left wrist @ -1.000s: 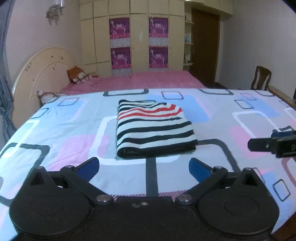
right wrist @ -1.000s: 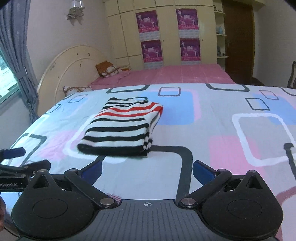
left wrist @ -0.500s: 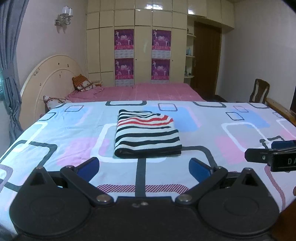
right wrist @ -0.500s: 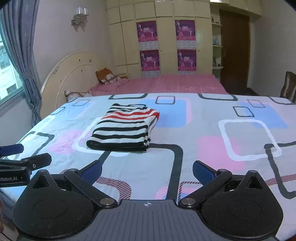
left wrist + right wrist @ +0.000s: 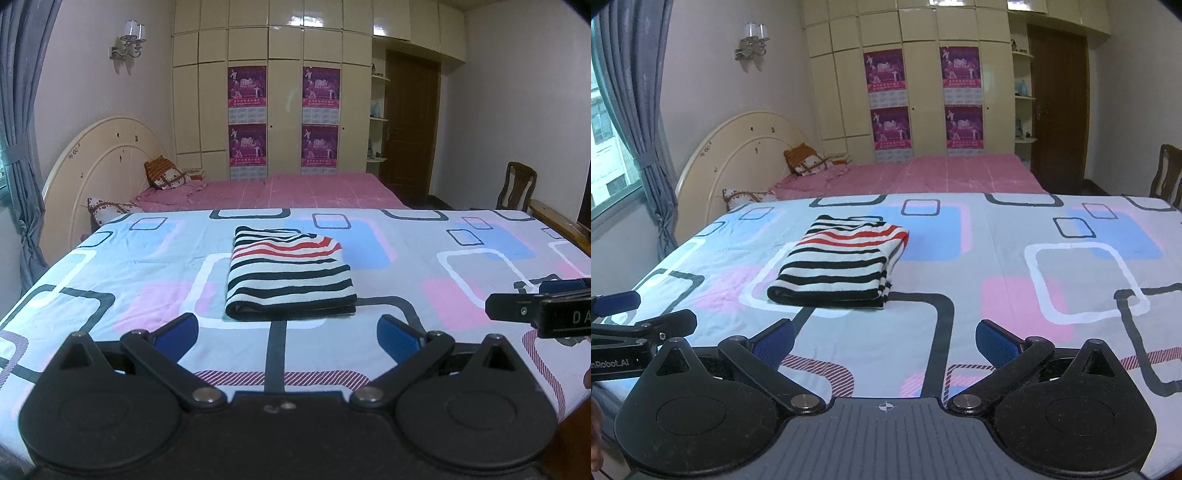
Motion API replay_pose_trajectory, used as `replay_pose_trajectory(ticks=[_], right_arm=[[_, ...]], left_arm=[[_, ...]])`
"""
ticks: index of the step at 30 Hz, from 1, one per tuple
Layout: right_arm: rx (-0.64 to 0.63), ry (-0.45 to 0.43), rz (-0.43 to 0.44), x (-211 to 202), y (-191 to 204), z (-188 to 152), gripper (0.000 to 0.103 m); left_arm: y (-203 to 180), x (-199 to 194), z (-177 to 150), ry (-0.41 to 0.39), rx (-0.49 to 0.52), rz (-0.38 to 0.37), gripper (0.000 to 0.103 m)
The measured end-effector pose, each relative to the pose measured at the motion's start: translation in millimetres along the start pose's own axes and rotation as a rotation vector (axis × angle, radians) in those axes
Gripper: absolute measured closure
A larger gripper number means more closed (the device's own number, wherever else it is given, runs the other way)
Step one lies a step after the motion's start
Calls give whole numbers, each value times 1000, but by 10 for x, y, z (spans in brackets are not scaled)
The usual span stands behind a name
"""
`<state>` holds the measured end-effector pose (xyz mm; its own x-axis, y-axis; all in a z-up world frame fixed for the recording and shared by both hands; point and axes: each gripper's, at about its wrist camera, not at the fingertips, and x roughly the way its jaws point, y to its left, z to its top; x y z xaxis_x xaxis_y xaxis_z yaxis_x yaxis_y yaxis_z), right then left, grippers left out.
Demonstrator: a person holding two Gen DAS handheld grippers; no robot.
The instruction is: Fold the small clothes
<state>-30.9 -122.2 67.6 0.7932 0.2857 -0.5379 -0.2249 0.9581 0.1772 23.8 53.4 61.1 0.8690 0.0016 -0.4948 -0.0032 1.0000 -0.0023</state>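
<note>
A striped garment (image 5: pixel 290 275), white with black and red stripes, lies folded into a neat rectangle on the patterned bed sheet (image 5: pixel 461 280). It also shows in the right wrist view (image 5: pixel 838 262), left of centre. My left gripper (image 5: pixel 288 334) is open and empty, held back from the garment near the bed's front edge. My right gripper (image 5: pixel 884 341) is open and empty, also back from the garment and to its right. Each gripper shows at the edge of the other's view.
The sheet-covered bed stretches wide on both sides of the garment. Behind it is a pink bed (image 5: pixel 295 190) with pillows and a cream headboard (image 5: pixel 99 162). A wardrobe with posters (image 5: pixel 284 118), a wooden chair (image 5: pixel 515 186) and a curtain (image 5: pixel 631 110) stand further off.
Both grippers have pulled back and risen away from the folded garment, which now looks smaller and farther. The garment has not moved. Both stay open.
</note>
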Motion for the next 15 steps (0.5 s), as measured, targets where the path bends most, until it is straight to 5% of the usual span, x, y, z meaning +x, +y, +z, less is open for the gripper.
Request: replay_pose_trajectory(ticks=[15], right_arm=[[-3, -2, -1, 12, -5, 18, 0]], left_arm=[[10, 11, 12, -3, 0, 1, 0]])
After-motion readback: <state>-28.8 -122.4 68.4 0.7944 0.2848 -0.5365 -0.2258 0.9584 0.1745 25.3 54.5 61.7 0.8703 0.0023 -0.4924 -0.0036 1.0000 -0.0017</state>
